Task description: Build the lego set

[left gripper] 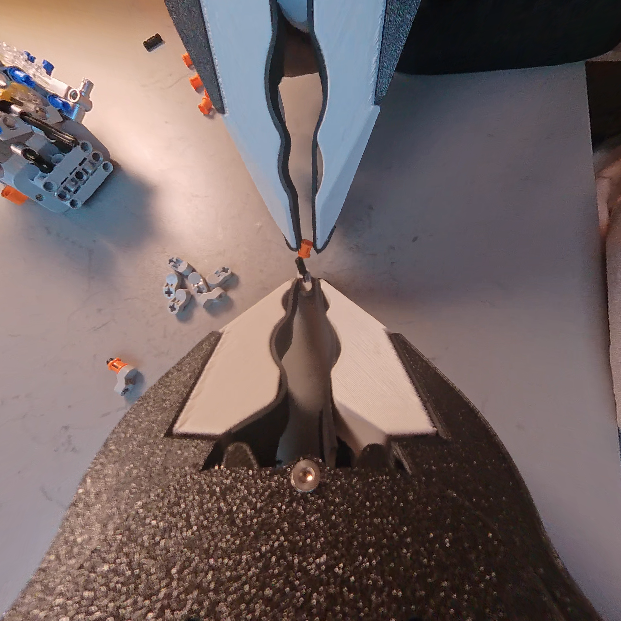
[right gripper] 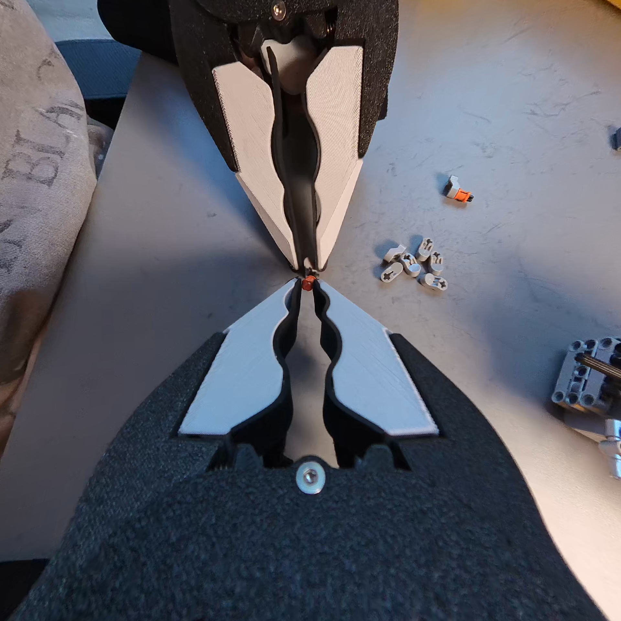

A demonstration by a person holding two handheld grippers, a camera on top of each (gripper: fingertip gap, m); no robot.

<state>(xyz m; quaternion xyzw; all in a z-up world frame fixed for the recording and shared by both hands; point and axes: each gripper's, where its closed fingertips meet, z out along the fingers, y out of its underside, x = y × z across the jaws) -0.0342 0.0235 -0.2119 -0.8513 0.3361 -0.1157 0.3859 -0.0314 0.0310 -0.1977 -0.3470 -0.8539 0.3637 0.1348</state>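
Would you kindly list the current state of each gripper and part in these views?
left gripper: shut on a small grey connector.
right gripper: shut on the orange pin.
orange pin: held, tip to tip with the connector.
grey connector pile: loose on the table.
orange-and-grey piece: already joined, lying alone.
grey frame assembly: partly built, resting untouched.

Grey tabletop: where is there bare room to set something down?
Bare room lies between the left claw, the right claw and the table edge by the grey cloth. The opposite side is crowded: a pile of small grey plastic connectors, a grey holed-beam assembly and loose orange plastic pins.
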